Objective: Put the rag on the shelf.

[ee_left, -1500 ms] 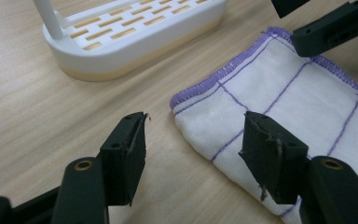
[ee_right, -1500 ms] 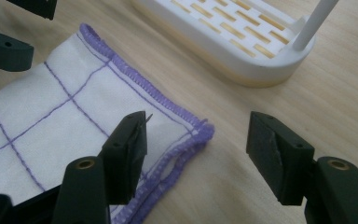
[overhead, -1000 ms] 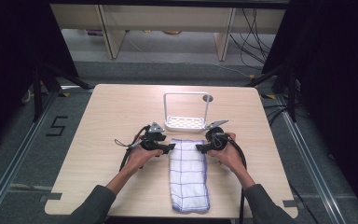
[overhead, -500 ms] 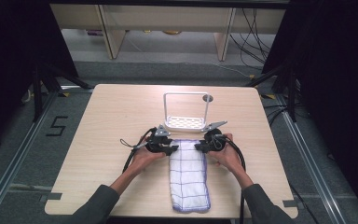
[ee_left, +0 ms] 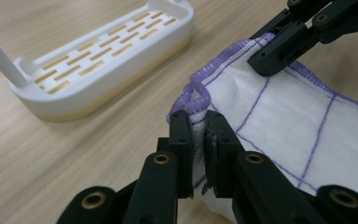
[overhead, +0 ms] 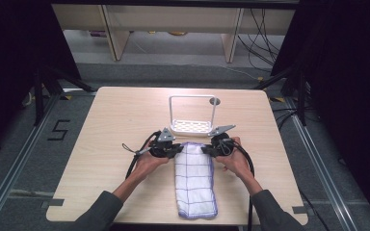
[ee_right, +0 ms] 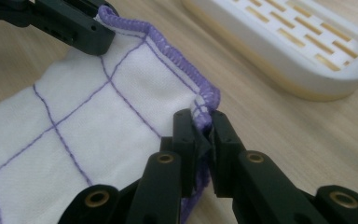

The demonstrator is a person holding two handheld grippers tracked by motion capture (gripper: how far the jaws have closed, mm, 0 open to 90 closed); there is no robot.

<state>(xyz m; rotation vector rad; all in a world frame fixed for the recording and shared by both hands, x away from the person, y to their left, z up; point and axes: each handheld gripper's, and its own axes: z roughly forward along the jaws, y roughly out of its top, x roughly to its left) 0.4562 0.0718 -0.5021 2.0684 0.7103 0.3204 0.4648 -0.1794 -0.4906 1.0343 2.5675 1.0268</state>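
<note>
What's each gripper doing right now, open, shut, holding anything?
Left gripper: shut on a far corner of the cloth.
Right gripper: shut on the cloth's other far corner.

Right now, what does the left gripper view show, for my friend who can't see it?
The left claw is shut on a corner of a white cloth with purple grid lines. The right claw pinches the far corner, and a white slotted rack sits on the wooden table behind.

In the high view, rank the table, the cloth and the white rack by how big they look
1. Table, by far the largest.
2. Cloth.
3. White rack; it sits farther from the camera than the cloth, so that gap is less sure.
</note>
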